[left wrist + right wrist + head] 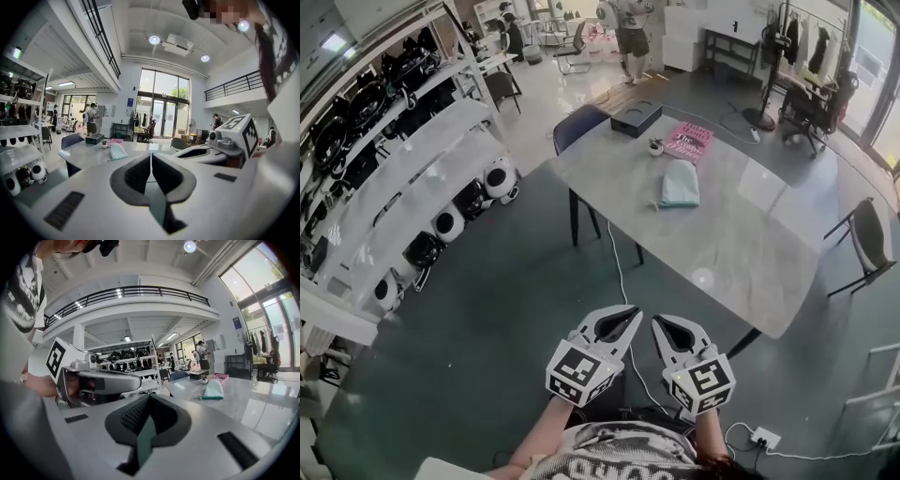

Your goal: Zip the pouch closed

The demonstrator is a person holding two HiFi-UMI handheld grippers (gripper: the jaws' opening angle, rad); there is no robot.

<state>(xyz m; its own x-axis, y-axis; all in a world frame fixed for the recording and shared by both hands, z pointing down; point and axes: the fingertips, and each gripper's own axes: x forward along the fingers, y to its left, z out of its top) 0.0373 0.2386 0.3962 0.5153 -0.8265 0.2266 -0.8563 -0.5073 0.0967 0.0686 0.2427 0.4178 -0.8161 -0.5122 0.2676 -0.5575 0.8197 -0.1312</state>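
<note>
A pale teal pouch (680, 184) lies flat on the far half of the grey marble table (741, 244); it also shows small in the left gripper view (117, 151) and the right gripper view (214, 389). Both grippers hang side by side over the floor, short of the table's near corner and well away from the pouch. My left gripper (628, 315) is shut with nothing between its pads (140, 171). Just right of it, my right gripper (662, 324) is also shut and empty, its dark pads (133, 416) meeting at the tip.
Beyond the pouch lie a pink packet (688, 141), a small white object (655, 146) and a black box (637, 118). Chairs stand at the far corner (577, 126) and right side (866, 236). White shelves (412, 178) line the left. A cable (619, 272) crosses the floor.
</note>
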